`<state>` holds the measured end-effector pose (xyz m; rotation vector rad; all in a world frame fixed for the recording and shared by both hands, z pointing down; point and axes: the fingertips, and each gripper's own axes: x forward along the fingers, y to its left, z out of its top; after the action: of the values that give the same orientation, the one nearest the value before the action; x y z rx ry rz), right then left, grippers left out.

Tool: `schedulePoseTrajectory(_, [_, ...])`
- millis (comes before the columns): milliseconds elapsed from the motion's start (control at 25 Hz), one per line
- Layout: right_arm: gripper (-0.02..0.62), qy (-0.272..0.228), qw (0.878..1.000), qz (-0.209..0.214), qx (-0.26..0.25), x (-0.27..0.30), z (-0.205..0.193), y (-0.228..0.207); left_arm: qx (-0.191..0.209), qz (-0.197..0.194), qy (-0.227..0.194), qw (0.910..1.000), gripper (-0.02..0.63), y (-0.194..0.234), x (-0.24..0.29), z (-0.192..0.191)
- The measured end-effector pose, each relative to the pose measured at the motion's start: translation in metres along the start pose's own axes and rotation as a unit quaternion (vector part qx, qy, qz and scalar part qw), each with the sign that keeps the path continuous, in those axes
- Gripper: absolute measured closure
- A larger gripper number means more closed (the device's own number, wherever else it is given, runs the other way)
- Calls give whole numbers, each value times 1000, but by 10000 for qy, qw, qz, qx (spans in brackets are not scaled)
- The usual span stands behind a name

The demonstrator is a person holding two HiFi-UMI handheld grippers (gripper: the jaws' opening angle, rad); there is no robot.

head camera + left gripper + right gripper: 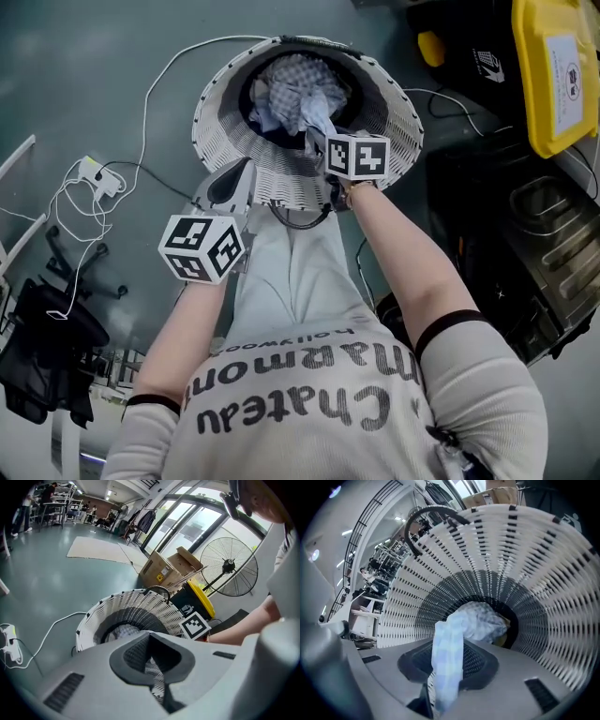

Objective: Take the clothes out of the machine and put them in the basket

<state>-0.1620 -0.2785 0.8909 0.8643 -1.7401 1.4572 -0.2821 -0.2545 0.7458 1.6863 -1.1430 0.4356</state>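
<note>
A white slatted laundry basket [225, 122] stands on the floor in front of me, with a heap of checked clothes [295, 89] inside. My right gripper [323, 141] reaches over the near rim and is shut on a pale blue checked cloth [447, 658], which trails from its jaws down toward the heap [485, 620]. The basket wall [543, 573] fills the right gripper view. My left gripper [242, 173] hovers just outside the near-left rim, pointing down at the basket [140, 602]. Its pads meet at the tips with nothing between them.
A yellow bin [553, 70] and dark machinery [534, 234] stand at the right. A white cable with a power strip [94, 173] lies on the floor at the left, near a black chair base [47, 347]. Cardboard boxes [168, 569] and a standing fan [228, 566] lie beyond the basket.
</note>
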Motion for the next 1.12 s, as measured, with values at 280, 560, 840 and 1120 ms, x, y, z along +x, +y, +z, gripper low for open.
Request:
schedulePoseTrajectory(280, [456, 354, 9989, 225, -220, 36, -15, -7, -202, -70, -25, 9998, 598, 12, 9, -12])
schedulePoseTrajectory(560, [372, 526, 9986, 48, 104, 33, -32, -28, -196, -189, -5, 9996, 598, 7, 9, -21])
schedulePoseTrajectory(840, [339, 282, 9982, -308, 431, -8, -30, -29, 55, -419, -66, 9991, 598, -20, -10, -13])
schedulePoseTrajectory(1120, [339, -522, 9935, 77, 1006, -90, -10, 29, 440, -589, -227, 9970, 598, -62, -57, 22])
